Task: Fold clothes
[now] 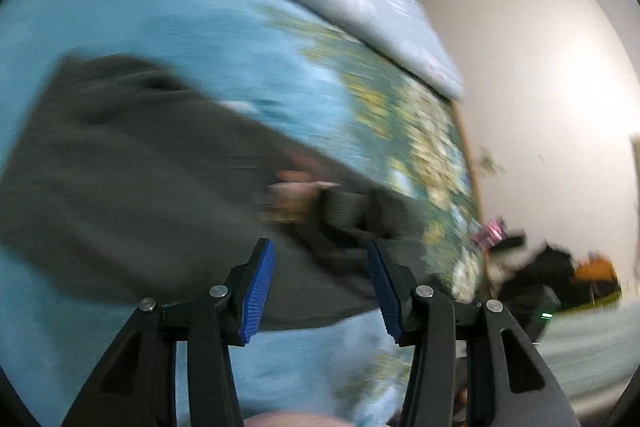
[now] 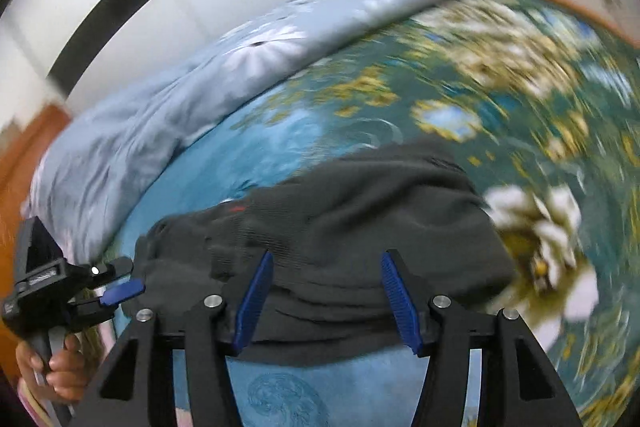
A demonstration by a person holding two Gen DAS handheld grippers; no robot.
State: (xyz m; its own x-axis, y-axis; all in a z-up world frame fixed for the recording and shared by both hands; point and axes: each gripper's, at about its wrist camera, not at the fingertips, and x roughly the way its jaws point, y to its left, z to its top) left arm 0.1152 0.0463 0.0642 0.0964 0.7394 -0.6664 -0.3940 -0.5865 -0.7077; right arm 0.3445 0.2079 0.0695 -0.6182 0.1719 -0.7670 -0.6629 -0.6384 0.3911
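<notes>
A dark grey knitted garment (image 1: 132, 187) lies folded on a blue floral bedsheet (image 1: 168, 23). It also shows in the right wrist view (image 2: 360, 227). My left gripper (image 1: 320, 291) is open just above the garment's near edge, holding nothing. My right gripper (image 2: 326, 301) is open over the garment's near edge, also empty. The left gripper appears in the right wrist view (image 2: 120, 285) at the garment's left end, with a hand (image 2: 56, 367) on its handle. Both views are motion-blurred.
A light blue-grey duvet (image 2: 168, 107) is bunched along the far side of the bed. A white wall (image 1: 540, 67) and dark clutter (image 1: 536, 279) on the floor lie to the right. A wooden bed frame (image 2: 28, 155) edges the left.
</notes>
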